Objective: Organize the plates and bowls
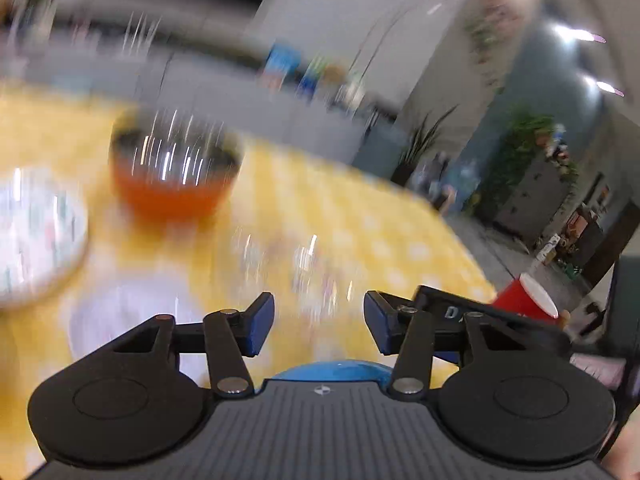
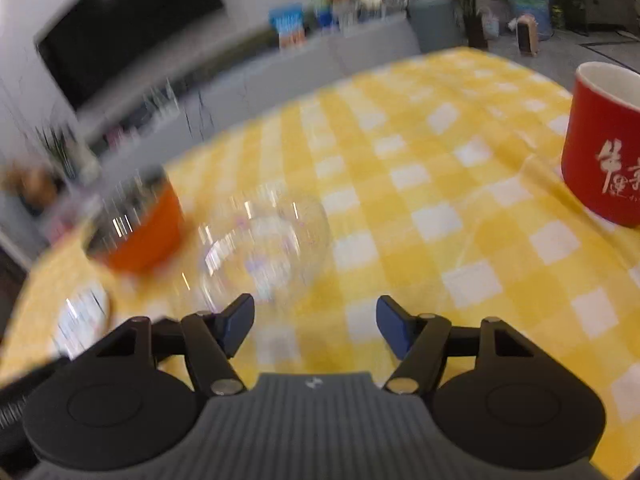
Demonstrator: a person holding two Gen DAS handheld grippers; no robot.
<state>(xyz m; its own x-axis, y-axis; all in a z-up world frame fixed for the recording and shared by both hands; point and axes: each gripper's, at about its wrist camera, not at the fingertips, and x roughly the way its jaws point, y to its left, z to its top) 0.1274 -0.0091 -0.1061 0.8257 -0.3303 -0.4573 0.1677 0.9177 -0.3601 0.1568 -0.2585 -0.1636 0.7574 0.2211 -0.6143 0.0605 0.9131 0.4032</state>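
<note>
On the desk (image 2: 420, 184), covered in a yellow-and-white checked cloth, the things lay in a row seen through heavy blur. Farthest left lay a patterned plate (image 1: 36, 236), flat on the cloth near the desk's edge. Just right of it and farther back stood an orange bowl (image 1: 176, 172) with a dark, shiny inside, upright. Right of the bowl and nearer the cameras sat a clear glass bowl (image 2: 264, 248), its outline smeared; whether it touched the orange bowl could not be told. Far right stood a red cup (image 2: 604, 148) with white lettering, well apart from the bowls.

The left tongs (image 1: 319, 324) hung released over the cloth, jaws apart, nothing between the blue pads, the glass bowl just ahead of them. The right tongs (image 2: 315, 326) were likewise released and empty, their left finger close to the glass bowl's near rim.
</note>
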